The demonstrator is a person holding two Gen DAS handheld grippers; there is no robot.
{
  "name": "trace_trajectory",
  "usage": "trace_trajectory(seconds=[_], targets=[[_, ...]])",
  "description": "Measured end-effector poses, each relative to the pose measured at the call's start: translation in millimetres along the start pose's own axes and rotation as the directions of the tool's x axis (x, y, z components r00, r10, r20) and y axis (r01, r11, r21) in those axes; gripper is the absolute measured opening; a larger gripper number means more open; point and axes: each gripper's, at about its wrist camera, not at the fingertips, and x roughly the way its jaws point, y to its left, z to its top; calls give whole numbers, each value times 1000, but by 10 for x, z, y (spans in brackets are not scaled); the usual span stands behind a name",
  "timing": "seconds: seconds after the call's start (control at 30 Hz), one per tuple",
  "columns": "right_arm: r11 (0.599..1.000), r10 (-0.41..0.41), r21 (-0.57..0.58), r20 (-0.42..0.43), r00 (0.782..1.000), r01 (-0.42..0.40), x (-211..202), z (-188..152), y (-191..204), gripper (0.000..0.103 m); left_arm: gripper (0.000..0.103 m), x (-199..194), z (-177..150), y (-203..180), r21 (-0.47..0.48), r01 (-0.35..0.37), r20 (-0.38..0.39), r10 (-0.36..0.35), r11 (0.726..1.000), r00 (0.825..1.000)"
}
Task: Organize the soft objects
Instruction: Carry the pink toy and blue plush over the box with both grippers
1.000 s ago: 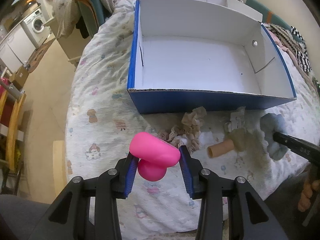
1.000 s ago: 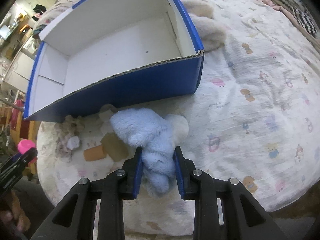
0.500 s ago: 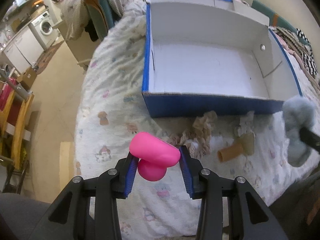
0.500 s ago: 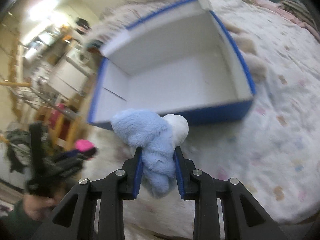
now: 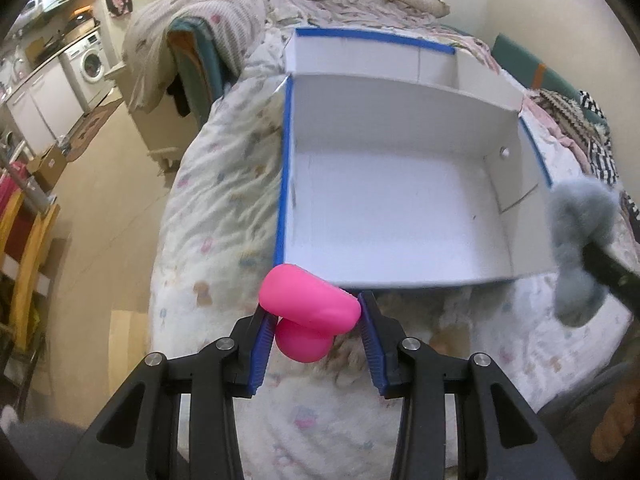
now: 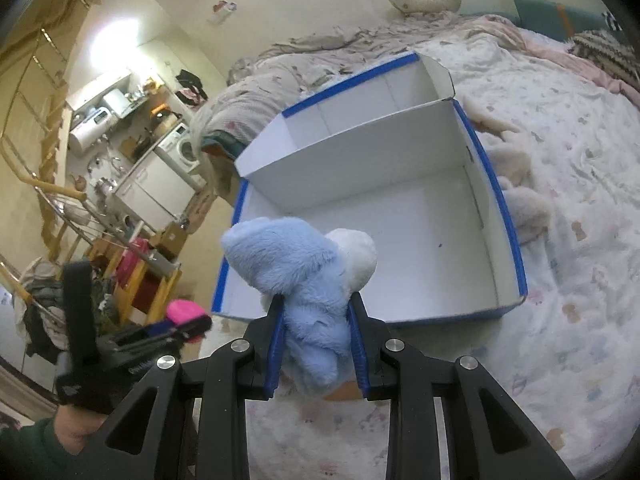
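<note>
1. Now my left gripper [image 5: 311, 338] has its fingers clamped on a glossy pink rubbery toy [image 5: 308, 308], held above the bed [image 5: 224, 208] before the white-and-blue cardboard box [image 5: 400, 200].
2. My right gripper [image 6: 316, 346] pinches a fluffy light-blue plush toy [image 6: 296, 276] over the box's near wall.

Both grippers have lifted off the bedspread [image 5: 224, 208] — the blue plush toy [image 6: 308, 280], earlier lying by the box [image 6: 504, 200], now hangs above its front wall, and the pink toy [image 5: 308, 308] has risen near its corner.

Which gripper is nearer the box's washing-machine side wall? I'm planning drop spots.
Left. The left gripper holds the pink toy at that wall's near corner; the right gripper sits toward the opposite side.
</note>
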Motion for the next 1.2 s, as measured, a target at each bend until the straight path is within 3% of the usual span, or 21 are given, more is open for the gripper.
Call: trace_trajectory(seconds=[0.23,0.47,0.6,0.87,1.2], targets=[[998,-50,-26,-32,998,49,194,272,-48,31,37,81,462,-240,45,27,24,-28,999,999],[994,-109,-33,-43,993,108,540,517,-196,31,37,433,756,-495,81,35,12,-36,996,999],[989,-139,32,-113,984,143,793,431,-392,31,37,656,695,-464,30,94,-12,-94,995,995],[978,-205,1,-212,956,210,1068,321,-472,31,37,911,705,-506,40,38,-19,-37,998,999],[969,-232,14,-281,931,246,1251,253,-540,33,37,1121,665,-572,68,33,-63,-28,997,998]])
